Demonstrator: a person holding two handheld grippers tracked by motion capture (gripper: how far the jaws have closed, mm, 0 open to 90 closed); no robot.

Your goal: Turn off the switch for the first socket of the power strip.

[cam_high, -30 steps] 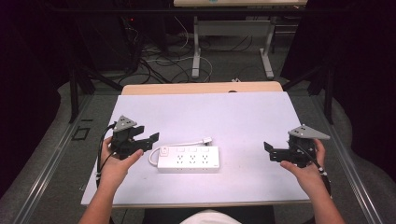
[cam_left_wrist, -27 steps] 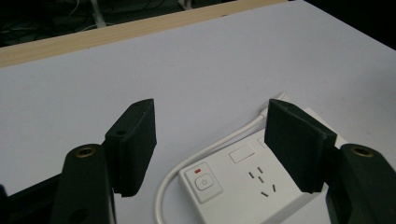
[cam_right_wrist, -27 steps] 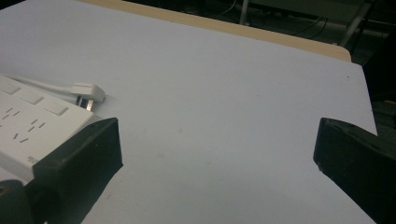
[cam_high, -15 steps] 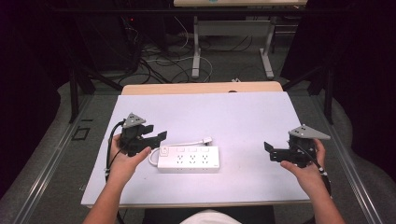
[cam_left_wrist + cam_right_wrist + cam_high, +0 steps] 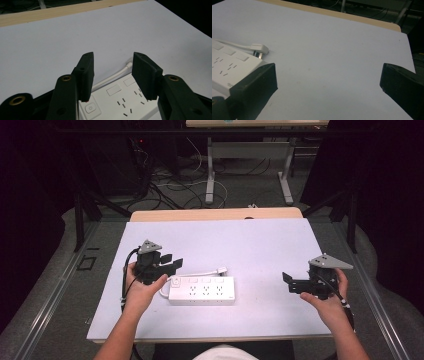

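A white power strip [image 5: 202, 290] lies on the white table sheet [image 5: 240, 245], with its white cord and plug [image 5: 220, 270] running along its far side. My left gripper [image 5: 172, 262] hovers open just above the strip's left end. In the left gripper view the power strip [image 5: 120, 100] with its switch [image 5: 90, 108] sits between and below the spread jaws of the left gripper [image 5: 112, 72]. My right gripper [image 5: 288, 283] is held open at the right, well apart from the strip. The right gripper view shows the strip [image 5: 229, 66] and the plug [image 5: 258, 48] at the left.
The table's wooden far edge [image 5: 215, 214] shows beyond the sheet. Cables [image 5: 170, 190] and a desk frame [image 5: 250, 160] stand on the floor behind the table. Bare sheet lies between the strip and the right gripper.
The left hand has carried its gripper right and slightly forward, from the table's left part to over the strip's left end. The right gripper has stayed put.
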